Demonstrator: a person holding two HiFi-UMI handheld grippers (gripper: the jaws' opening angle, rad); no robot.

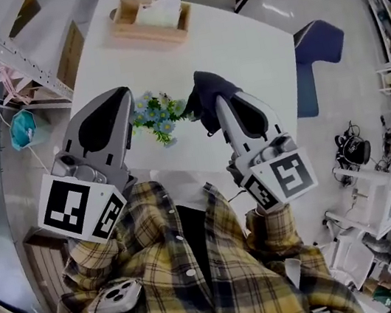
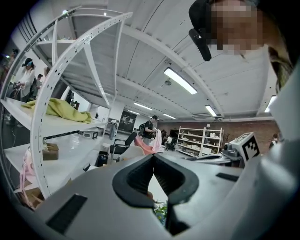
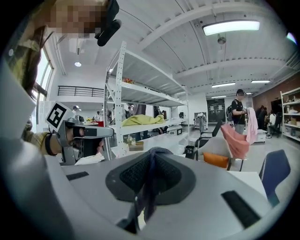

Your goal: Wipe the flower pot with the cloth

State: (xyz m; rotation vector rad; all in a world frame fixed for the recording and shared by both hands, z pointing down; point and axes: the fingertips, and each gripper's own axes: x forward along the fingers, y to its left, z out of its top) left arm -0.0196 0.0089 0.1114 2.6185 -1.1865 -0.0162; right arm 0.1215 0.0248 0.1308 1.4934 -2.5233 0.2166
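Note:
A small plant with blue and white flowers [image 1: 157, 117] stands between my two grippers over the white table [image 1: 252, 52]. Its pot is hidden under the left gripper [image 1: 127, 98]. In the left gripper view the gripper [image 2: 153, 161] is shut, with a sliver of terracotta pot rim [image 2: 149, 194] pinched low between the pads and green leaves [image 2: 161, 213] below. My right gripper [image 1: 209, 103] is shut on a dark blue cloth [image 1: 203, 91], just right of the flowers. The cloth [image 3: 151, 187] hangs down between that gripper's [image 3: 151, 173] pads.
A wooden tissue box [image 1: 149, 21] sits at the table's far edge. A blue chair [image 1: 318, 63] stands right of the table and a white shelving rack [image 1: 4, 51] to its left. Other people are at work in the background.

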